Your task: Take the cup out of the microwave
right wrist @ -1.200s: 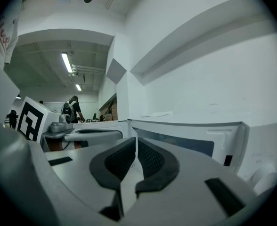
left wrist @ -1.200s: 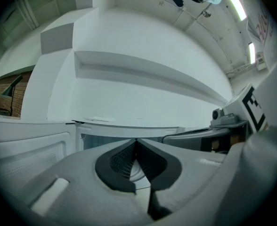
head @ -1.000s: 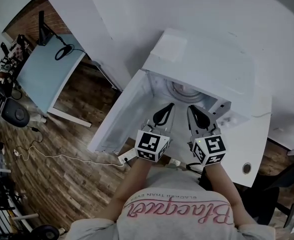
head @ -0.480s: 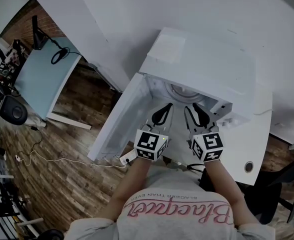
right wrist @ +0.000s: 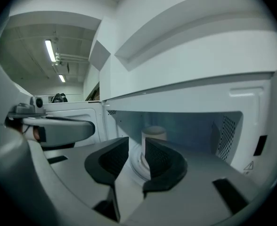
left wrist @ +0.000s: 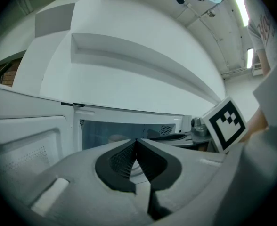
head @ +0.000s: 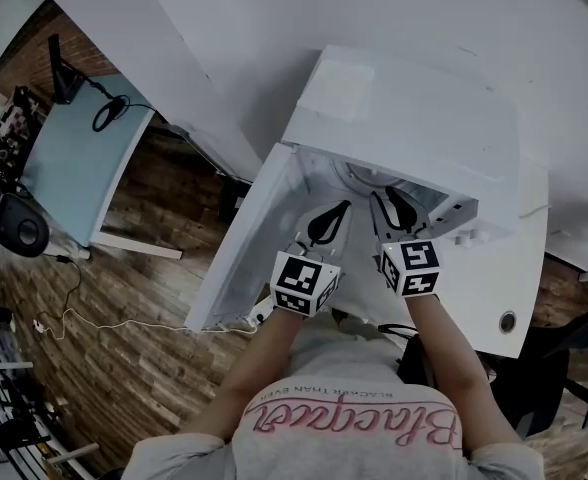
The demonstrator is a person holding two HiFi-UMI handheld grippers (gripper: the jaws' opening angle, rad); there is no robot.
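Right claw point(right wrist: 136, 149) parted, left claw point(left wrist: 136, 144) pressed closed; pale cylindrical cup point(right wrist: 153, 133) inside white boxy microwave point(right wrist: 190, 91).

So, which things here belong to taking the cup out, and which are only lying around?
For the job: cup, microwave, its open door, right gripper, left gripper.
Lying around: blue table, white cable on the floor.
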